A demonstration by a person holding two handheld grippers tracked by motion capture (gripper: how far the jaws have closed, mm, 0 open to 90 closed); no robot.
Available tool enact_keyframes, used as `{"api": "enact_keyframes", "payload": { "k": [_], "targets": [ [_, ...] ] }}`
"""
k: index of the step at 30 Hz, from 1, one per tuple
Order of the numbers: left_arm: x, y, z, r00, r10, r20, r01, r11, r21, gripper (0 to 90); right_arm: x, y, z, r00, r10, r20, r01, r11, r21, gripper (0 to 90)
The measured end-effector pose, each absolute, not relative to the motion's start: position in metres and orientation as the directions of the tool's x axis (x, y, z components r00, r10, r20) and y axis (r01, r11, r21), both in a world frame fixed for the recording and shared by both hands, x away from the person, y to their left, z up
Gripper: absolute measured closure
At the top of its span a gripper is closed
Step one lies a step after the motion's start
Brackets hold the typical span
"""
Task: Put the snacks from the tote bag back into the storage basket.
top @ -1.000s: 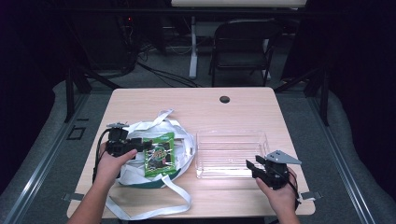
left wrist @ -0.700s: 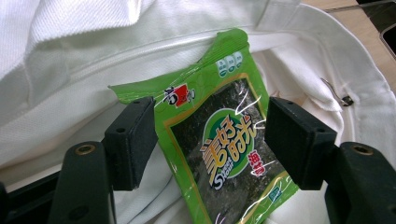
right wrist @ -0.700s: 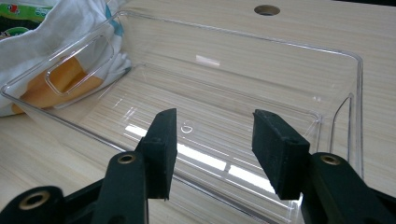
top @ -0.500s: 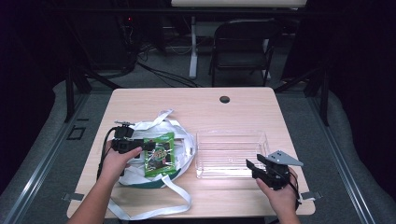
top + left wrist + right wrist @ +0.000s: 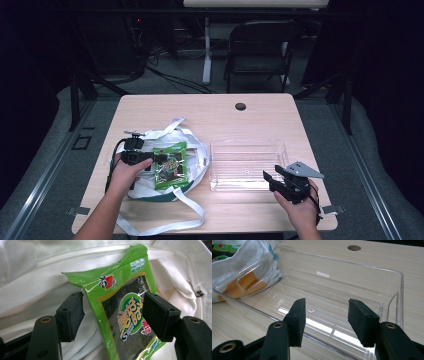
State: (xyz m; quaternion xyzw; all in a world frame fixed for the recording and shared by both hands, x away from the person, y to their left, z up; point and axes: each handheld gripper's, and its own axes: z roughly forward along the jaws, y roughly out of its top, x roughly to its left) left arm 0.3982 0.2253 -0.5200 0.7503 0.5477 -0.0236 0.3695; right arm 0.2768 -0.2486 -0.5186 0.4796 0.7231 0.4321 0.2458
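Note:
A green seaweed snack packet (image 5: 171, 164) lies on a white tote bag (image 5: 195, 150) at the table's left. My left gripper (image 5: 155, 159) reaches it from the left. In the left gripper view the packet (image 5: 120, 290) stands between the pads of my left gripper (image 5: 113, 315), which have just been opening and do not press on it. A clear plastic bin (image 5: 247, 143) sits right of the bag. My right gripper (image 5: 270, 180) is at its near right corner. Its jaws (image 5: 325, 317) have just been opening, with nothing gripped, above the bin (image 5: 324, 290).
The bag's long white straps (image 5: 165, 227) trail toward the table's front edge. Something orange (image 5: 244, 285) shows through the bin's wall beside the bag (image 5: 242, 255). A cable hole (image 5: 240, 106) is at the table's far side, and a folding chair (image 5: 260, 45) stands beyond.
The left gripper has shifted slightly lower over the bag. The right gripper's jaws stand a little wider. Packet, bag and bin lie where they were.

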Motion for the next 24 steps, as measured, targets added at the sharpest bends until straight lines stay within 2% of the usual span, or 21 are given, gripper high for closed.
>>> {"api": "enact_keyframes", "payload": {
  "k": [24],
  "targets": [
    [0.412,0.216,-0.540,0.379,0.785,-0.491,0.873,-0.126,0.472,34.5,0.276,-0.249,-0.518,-0.420,0.906,0.048,0.475,0.174,0.862,48.8]
  ]
}}
